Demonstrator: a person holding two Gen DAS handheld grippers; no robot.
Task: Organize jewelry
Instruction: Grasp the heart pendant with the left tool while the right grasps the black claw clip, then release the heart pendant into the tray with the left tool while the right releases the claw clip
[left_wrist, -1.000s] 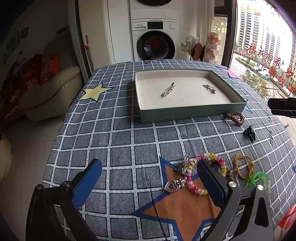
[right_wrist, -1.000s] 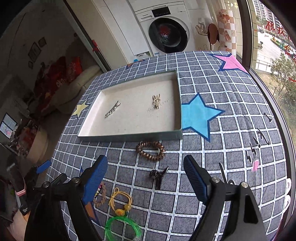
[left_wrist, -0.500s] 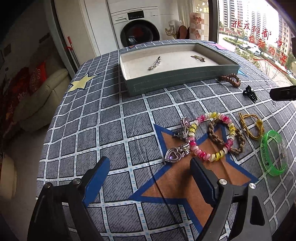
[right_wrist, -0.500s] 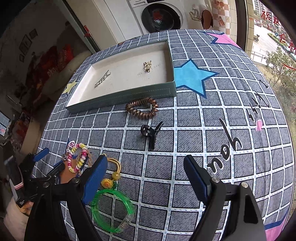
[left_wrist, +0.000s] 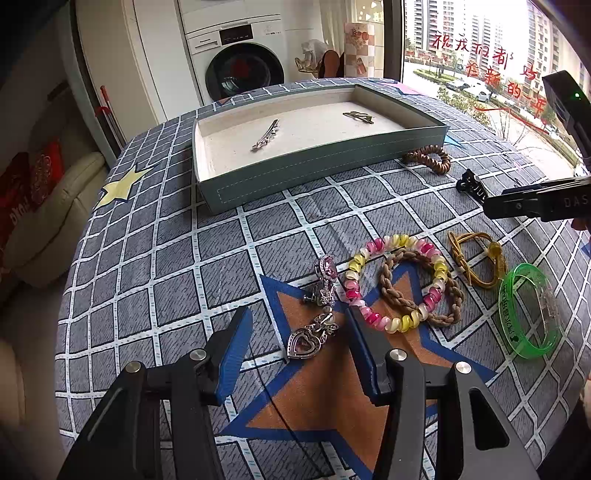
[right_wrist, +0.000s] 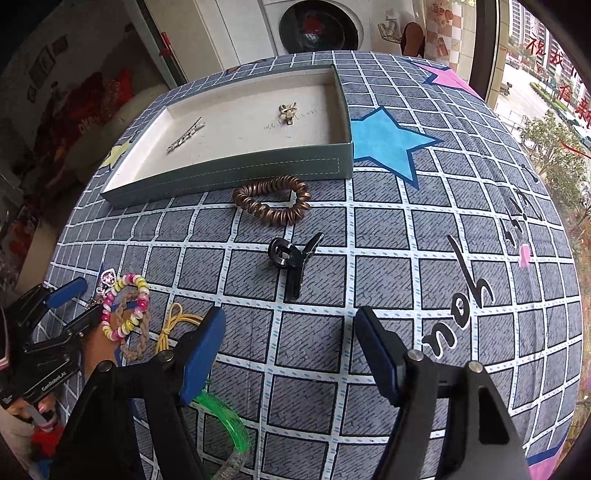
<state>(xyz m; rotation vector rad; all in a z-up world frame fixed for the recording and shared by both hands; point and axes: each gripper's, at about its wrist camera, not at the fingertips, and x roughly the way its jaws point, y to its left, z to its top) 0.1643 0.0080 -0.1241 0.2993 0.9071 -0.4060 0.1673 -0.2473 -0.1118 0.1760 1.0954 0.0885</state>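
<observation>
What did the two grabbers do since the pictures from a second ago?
Both dropped closer to the table. The left gripper came down so its open fingers now sit on either side of the heart charm. The right gripper moved in toward the black hair claw, also open. Nothing has been picked up. The tray and its two hair clips, and the bracelets on the cloth, stayed put.

The left hand-held gripper (left_wrist: 299, 343) hangs low at the near left, fingers (left_wrist: 234, 349) spread wide and gripping nothing. The right hand-held gripper (right_wrist: 288, 350) hangs at the near right, likewise spread wide and unloaded.
</observation>
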